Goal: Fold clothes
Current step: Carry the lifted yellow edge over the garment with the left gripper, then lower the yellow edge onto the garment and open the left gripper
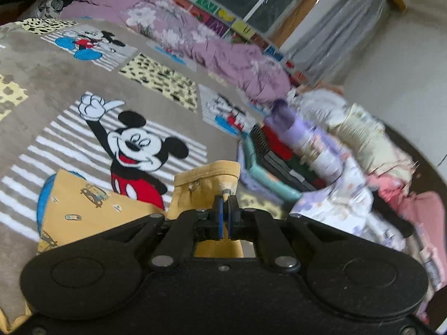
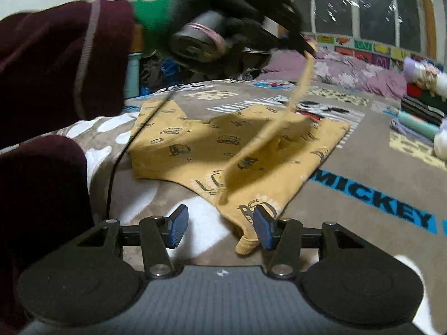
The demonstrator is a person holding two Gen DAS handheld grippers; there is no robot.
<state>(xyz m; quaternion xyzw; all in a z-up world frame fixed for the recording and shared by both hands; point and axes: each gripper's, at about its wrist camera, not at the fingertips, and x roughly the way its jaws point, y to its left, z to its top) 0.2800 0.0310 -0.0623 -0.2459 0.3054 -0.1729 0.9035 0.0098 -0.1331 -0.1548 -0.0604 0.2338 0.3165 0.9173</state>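
Note:
A yellow garment point(image 2: 190, 145) printed with small cars lies on the Mickey Mouse blanket point(image 2: 363, 167). My left gripper point(image 2: 308, 48), held by a black-gloved hand point(image 2: 223, 8), is shut on one edge of the garment and holds that strip up off the rest. In the left wrist view the same gripper point(image 1: 225, 195) pinches the yellow cloth point(image 1: 206, 176) between shut pads. My right gripper point(image 2: 220, 229) stands open low over the blanket. The garment's near corner point(image 2: 245, 243) lies between the fingers, beside the right pad point(image 2: 264, 227); nothing presses on it.
A stack of folded clothes point(image 1: 293, 153) sits at the blanket's right side, also seen as the stack point(image 2: 419, 106). A crumpled purple duvet point(image 1: 223, 53) runs along the back by the window. A maroon sleeve point(image 2: 56, 55) and a black cable point(image 2: 120, 162) fill the left.

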